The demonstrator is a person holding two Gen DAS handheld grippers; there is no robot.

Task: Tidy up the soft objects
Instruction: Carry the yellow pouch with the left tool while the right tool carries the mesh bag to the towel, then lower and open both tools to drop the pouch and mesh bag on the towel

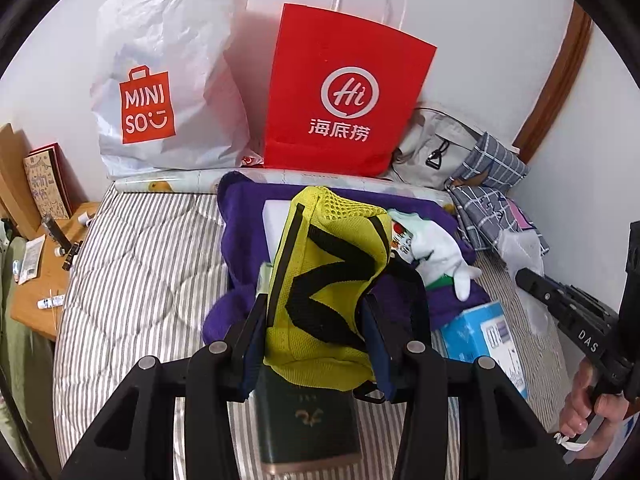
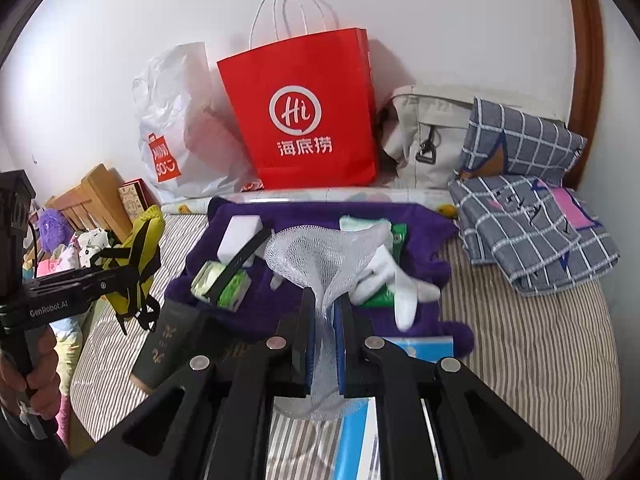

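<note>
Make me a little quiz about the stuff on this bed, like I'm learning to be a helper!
1. True or false: the left gripper holds a yellow mesh bag.
2. What is the right gripper pinching? A) white netting B) a sock C) a book
3. Fill in: the sponge lies on the ____ towel.

Key: 1 true; 2 A; 3 purple.
</note>
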